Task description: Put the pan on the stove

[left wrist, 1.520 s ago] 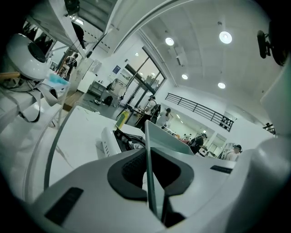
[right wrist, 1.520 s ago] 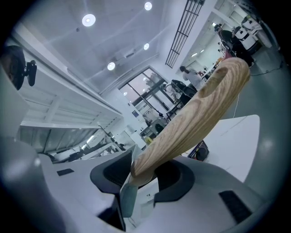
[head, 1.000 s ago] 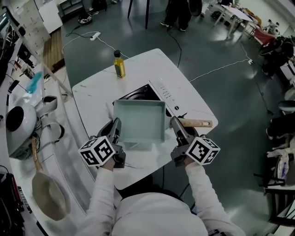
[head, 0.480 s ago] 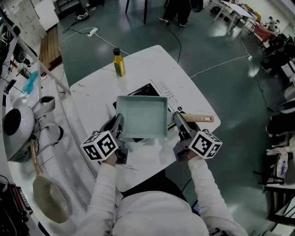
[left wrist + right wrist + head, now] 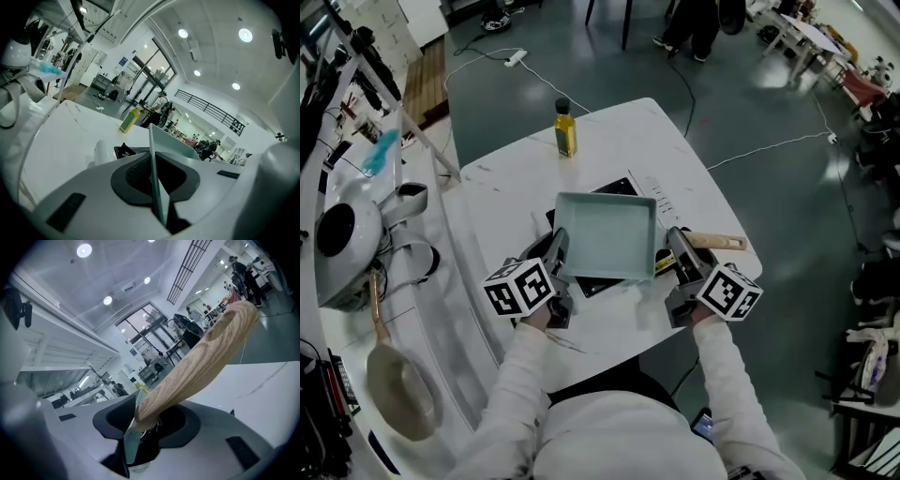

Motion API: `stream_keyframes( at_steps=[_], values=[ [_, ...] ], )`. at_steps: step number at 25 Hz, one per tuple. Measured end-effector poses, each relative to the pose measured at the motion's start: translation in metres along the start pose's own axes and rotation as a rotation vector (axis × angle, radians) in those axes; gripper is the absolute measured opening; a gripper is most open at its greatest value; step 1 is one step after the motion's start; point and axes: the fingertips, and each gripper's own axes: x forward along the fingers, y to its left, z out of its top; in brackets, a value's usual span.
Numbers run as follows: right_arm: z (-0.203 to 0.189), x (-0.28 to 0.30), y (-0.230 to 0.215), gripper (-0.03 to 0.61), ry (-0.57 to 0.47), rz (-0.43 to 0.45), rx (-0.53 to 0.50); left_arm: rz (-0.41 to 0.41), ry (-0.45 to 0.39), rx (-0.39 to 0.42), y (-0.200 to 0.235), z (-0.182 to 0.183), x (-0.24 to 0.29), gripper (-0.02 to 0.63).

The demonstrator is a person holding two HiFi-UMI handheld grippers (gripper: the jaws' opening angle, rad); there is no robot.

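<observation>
1. The pan (image 5: pixel 607 234), pale and rectangular, sits over the black stove (image 5: pixel 619 187) on the white table (image 5: pixel 511 183) and covers most of it. From above I cannot tell whether its base touches the stove.
2. The left gripper (image 5: pixel 555 255) is clamped on the pan's left wall, which stands edge-on between its pads.
3. The right gripper (image 5: pixel 678 247) is clamped on the pan's right side at the root of the wooden handle (image 5: pixel 719 242). The handle sticks out to the right past the jaws.
4. A bottle (image 5: pixel 565 128) of yellow oil stands upright near the table's far edge, well apart from the pan.
</observation>
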Motion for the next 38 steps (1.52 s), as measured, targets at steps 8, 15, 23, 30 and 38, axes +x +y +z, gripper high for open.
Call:
stream_keyframes(
  at_steps=[8, 15, 23, 30, 38],
  values=[
    [-0.002, 0.01, -0.02, 0.176, 0.043, -0.005, 0.041, 0.026, 0.017, -0.005, 0.001, -0.006, 0.012, 0.037],
    [-0.003, 0.02, -0.027, 0.176, 0.062, -0.001, 0.053, 0.041, 0.023, -0.012, 0.004, -0.008, 0.017, 0.037],
    [-0.004, 0.026, -0.035, 0.176, 0.071, -0.005, 0.064, 0.046, 0.027, -0.013, 0.007, -0.013, 0.022, 0.037],
    [-0.005, 0.028, -0.039, 0.178, 0.075, 0.009, 0.083, 0.046, 0.018, -0.002, 0.007, -0.011, 0.024, 0.037],
    [-0.005, 0.029, -0.04, 0.176, 0.084, 0.024, 0.076, 0.047, 0.008, 0.007, 0.006, -0.012, 0.024, 0.037]
  ],
)
